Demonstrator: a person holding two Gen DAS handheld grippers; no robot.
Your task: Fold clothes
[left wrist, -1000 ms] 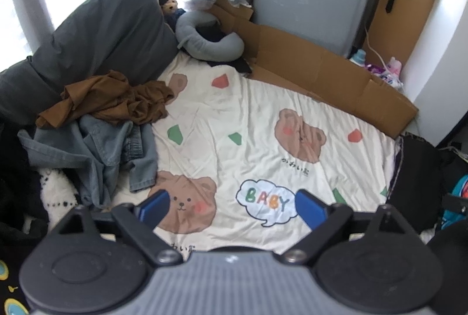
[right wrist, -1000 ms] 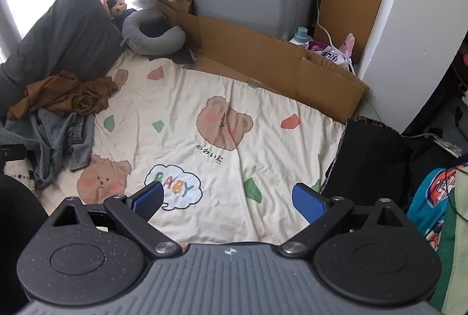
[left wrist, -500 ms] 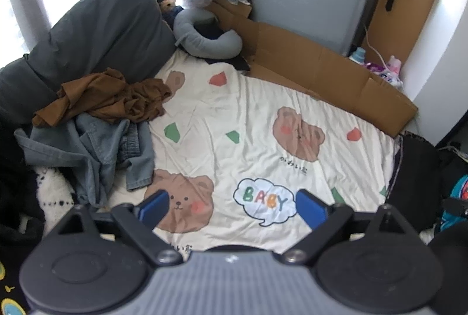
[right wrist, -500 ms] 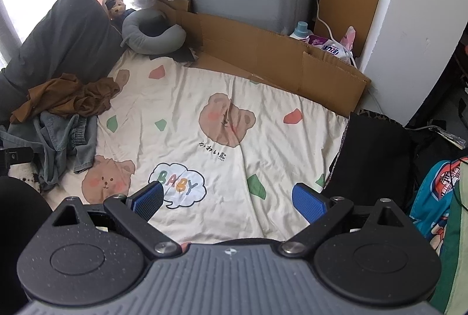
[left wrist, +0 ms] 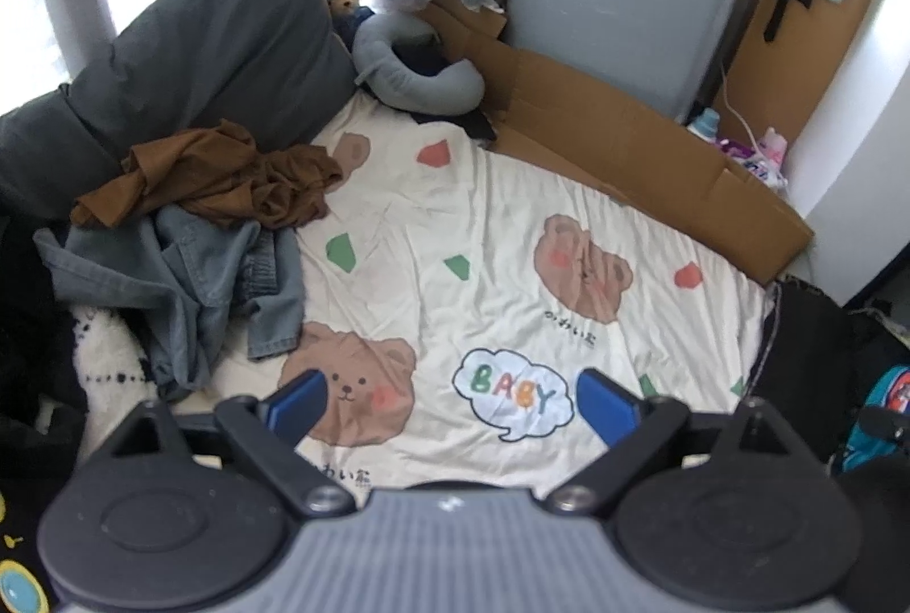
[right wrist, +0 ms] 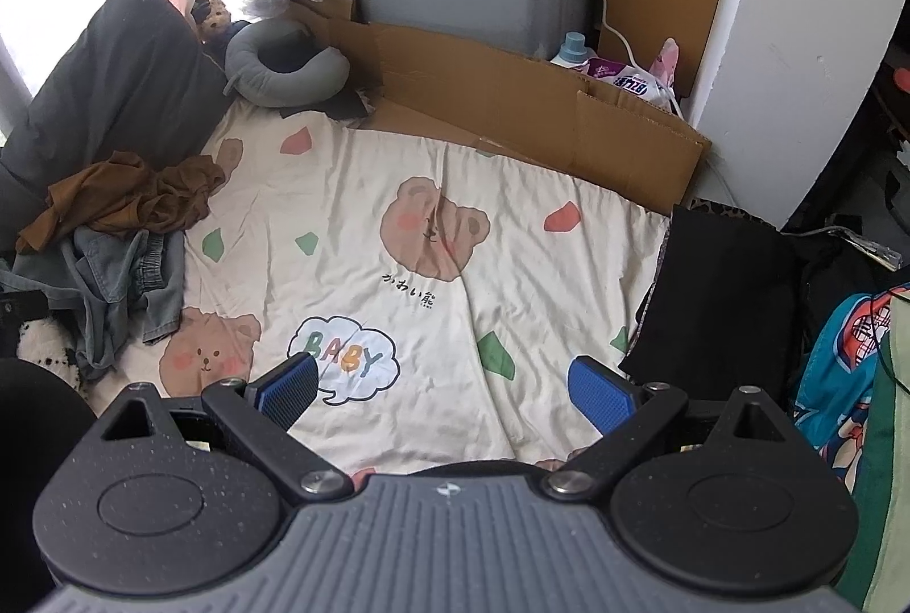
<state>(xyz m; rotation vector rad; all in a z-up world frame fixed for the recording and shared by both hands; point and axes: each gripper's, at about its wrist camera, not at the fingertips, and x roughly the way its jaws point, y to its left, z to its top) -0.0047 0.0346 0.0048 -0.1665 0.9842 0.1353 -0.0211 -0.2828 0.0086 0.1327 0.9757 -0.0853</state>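
Both tongs, left [left wrist: 449, 400] and right [right wrist: 441, 388], spread apart, holding nothing. Brown top [left wrist: 210, 175] and jeans [left wrist: 187, 283] heaped at 10 o'clock on sheet [left wrist: 483, 226]. Tangled together, so could easily snag both in one grab.

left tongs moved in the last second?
Yes. Left tongs edged left and slightly forward: the BABY bubble and the brown shirt drifted right in its view.
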